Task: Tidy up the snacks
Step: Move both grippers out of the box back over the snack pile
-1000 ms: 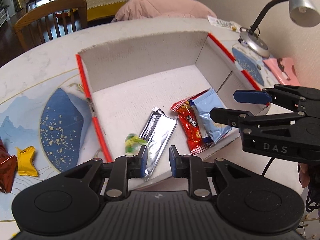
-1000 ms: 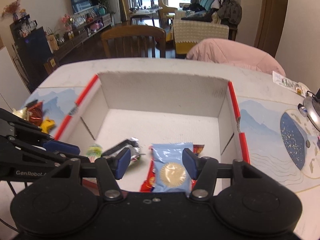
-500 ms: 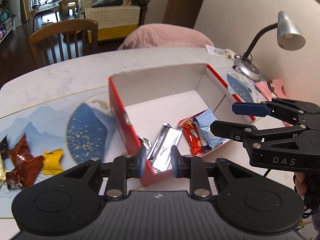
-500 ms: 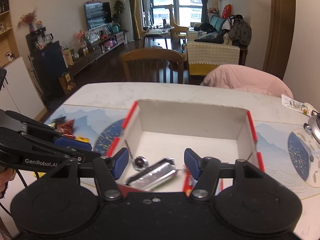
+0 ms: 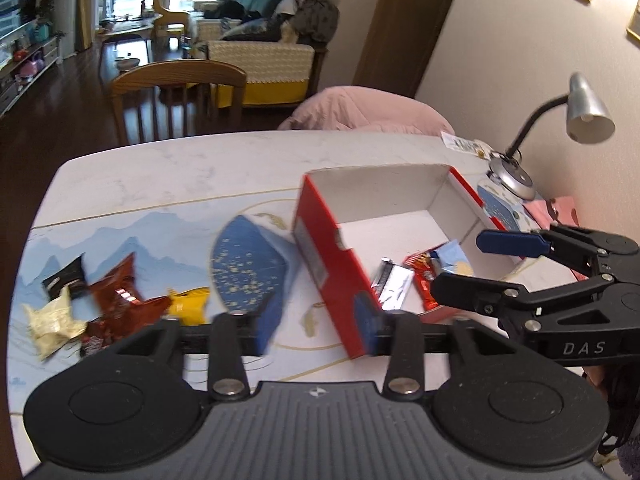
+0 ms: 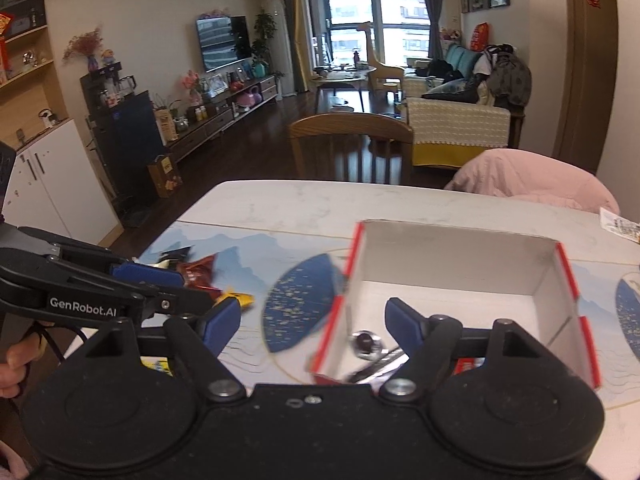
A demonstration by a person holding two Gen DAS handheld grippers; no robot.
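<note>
A red cardboard box point(image 5: 332, 264) with a white inside stands on the table; it also shows in the right wrist view point(image 6: 456, 268). In it lie a silver bar point(image 5: 394, 284), a red packet point(image 5: 424, 280) and a light blue packet point(image 5: 452, 260). Loose snacks lie to its left: a yellow packet point(image 5: 192, 304), a dark red one point(image 5: 120, 296), a cream one point(image 5: 52, 320) and a black one point(image 5: 66, 278). My left gripper point(image 5: 316, 328) is open and empty, in front of the box's near left corner. My right gripper point(image 6: 312, 320) is open and empty, over the box's near edge.
A desk lamp point(image 5: 576, 116) stands at the far right of the table, with a pink item point(image 5: 556, 212) beside its base. A wooden chair point(image 5: 176, 96) and a pink cushion point(image 5: 360, 108) stand behind the table. The table's left edge point(image 5: 44, 200) is close to the loose snacks.
Both grippers have pulled back and up from the box. The left gripper's jaws have opened wide, and it has swung left so the loose snacks show.
</note>
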